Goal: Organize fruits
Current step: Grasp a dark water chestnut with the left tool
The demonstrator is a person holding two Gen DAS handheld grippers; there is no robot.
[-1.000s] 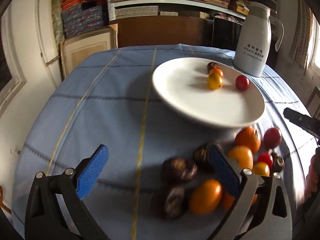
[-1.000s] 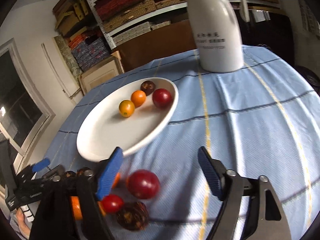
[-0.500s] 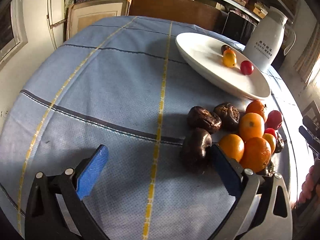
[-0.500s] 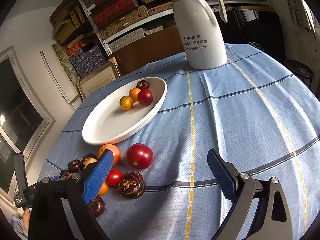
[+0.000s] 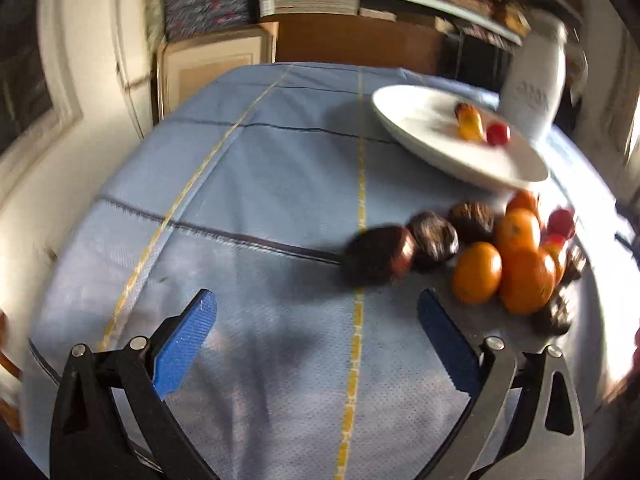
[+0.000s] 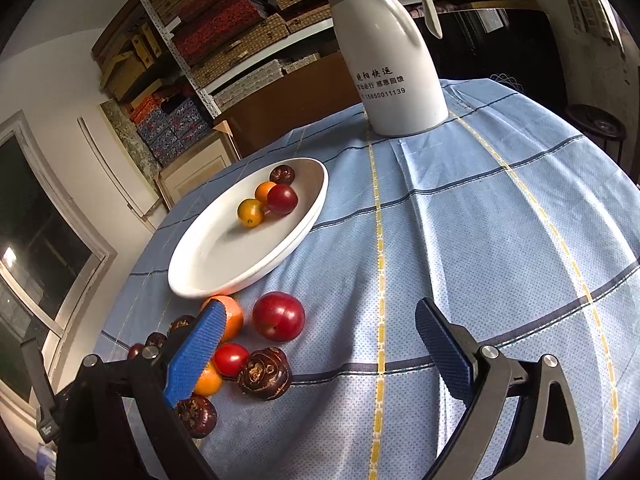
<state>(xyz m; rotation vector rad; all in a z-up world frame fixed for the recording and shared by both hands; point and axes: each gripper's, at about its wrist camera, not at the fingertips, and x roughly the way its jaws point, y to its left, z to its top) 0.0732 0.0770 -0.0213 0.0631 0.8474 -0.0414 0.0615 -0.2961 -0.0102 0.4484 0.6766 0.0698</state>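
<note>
A white oval plate [image 6: 208, 268] [image 5: 424, 144] on the blue checked tablecloth holds a yellow tomato [image 6: 250, 212], an orange fruit [image 6: 264, 190], a red plum [image 6: 282, 199] and a dark fruit [image 6: 282, 175]. Below the plate lies a pile: a red plum [image 6: 278, 316], a red tomato [image 6: 229, 359], oranges [image 5: 478, 273] and dark wrinkled fruits [image 5: 378, 258] [image 6: 265, 374]. My left gripper [image 5: 316, 340] is open and empty, a little short of the nearest dark fruit. My right gripper [image 6: 320, 356] is open and empty, above the pile's right side.
A white thermos jug [image 6: 394, 52] stands on the table behind the plate. Shelves with boxes [image 6: 224, 32] and a wooden cabinet [image 5: 212, 68] stand beyond the table's far edge. The tablecloth [image 6: 500, 240] stretches right of the pile.
Both grippers have drawn back and risen from the pile. The left view has swung left and is blurred. The fruits have not moved and both grippers stay open.
</note>
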